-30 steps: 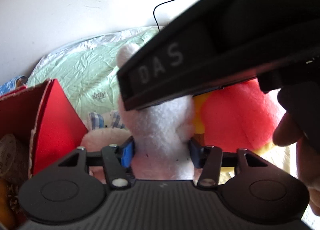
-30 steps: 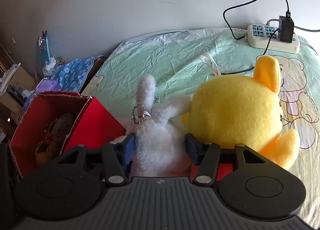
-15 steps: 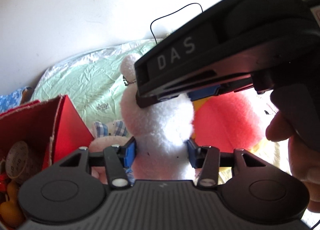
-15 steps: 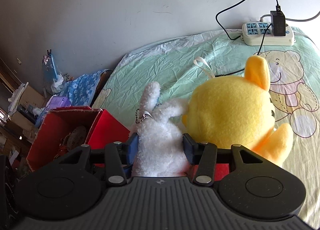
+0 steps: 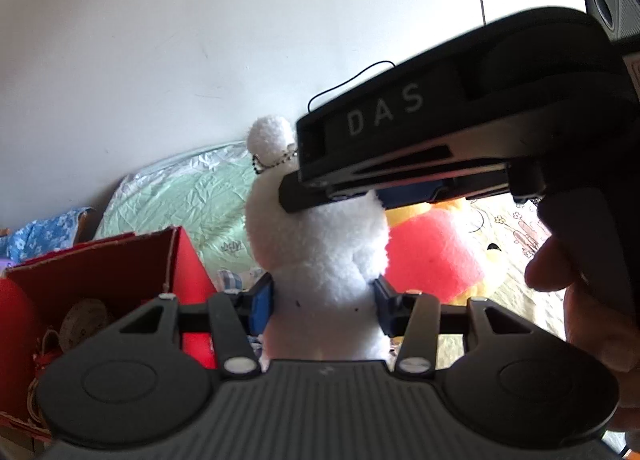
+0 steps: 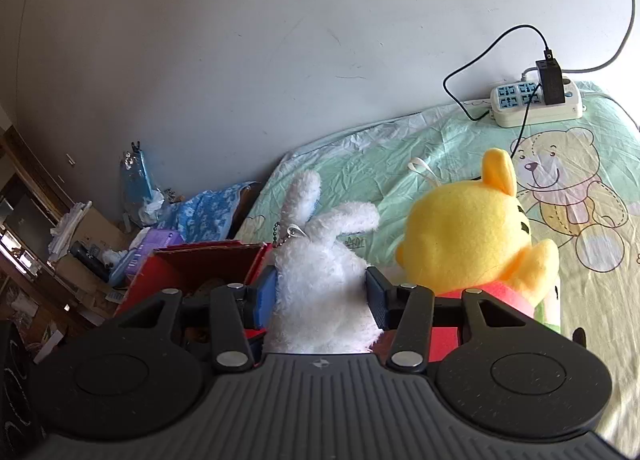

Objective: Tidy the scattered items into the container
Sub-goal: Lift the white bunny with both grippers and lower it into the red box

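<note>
A fluffy white plush rabbit (image 6: 320,296) with long shaggy pile is pinched by both tools at once: the right gripper (image 6: 320,298) has its blue-padded fingers (image 6: 266,298) pressed into the toy's sides near the head, and the left gripper (image 5: 322,302) squeezes the lower body the same way, its pads sunk a little into the fur, so neither pair of jaws is wide open nor fully closed. The rabbit is held upright, its long axis running away from the cameras; in the right wrist view one ear stands up and the other leans off to the right, and a small metal ball chain (image 6: 280,236) hangs at the base of the ears. It sits between a red cardboard box (image 6: 208,260) with raw torn edges on the left and a smooth yellow plush bear (image 6: 472,236) in a red shirt on the right, the bear's back turned to the camera. In the left wrist view the right gripper's black plastic body, lettered DAS, crosses above the rabbit, with a person's hand (image 5: 592,308) wrapped round its handle. Below lies a crinkled pale green sheet (image 6: 360,156) printed with cartoon bears, and a white power strip (image 6: 536,104) rests by the wall
</note>
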### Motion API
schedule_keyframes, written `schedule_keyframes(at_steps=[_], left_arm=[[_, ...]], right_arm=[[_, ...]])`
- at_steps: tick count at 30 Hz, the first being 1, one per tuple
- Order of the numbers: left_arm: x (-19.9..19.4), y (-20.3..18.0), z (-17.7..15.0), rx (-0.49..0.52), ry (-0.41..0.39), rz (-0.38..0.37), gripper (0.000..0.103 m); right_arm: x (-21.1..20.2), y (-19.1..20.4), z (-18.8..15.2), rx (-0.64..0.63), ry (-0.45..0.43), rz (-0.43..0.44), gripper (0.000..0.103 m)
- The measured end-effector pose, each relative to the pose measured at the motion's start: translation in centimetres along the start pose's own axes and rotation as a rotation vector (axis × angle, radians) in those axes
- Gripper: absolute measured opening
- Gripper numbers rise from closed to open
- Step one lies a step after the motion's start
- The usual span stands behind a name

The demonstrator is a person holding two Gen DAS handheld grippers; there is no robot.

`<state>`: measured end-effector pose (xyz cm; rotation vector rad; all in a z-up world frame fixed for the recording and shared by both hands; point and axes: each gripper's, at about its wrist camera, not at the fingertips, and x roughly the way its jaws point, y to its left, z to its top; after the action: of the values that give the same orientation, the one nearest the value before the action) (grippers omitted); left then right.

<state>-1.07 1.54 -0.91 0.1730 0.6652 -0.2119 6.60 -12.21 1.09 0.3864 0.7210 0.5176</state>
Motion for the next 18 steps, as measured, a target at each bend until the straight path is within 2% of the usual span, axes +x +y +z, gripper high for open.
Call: schedule_keyframes(at_steps=[5,11,18], left_arm=[[-3.3,0.9,0.1,-0.012,-0.042,0.051,0.050],[-5.0,5.5,0.0,-0.020,-0.088,0.111,0.050],[-5.8,12.8,-0.9,-0.026,-0.087,0.144,0.050]], right_arm=[[-0.1,2.0,-0.3,0.000,-0.042,0.069,0.050],[1.7,6.1,-0.2,-0.030,-0.064,0.117,0.050],[7.0,11.7,-0.3,-0.006,-0.043,0.147,0.050]])
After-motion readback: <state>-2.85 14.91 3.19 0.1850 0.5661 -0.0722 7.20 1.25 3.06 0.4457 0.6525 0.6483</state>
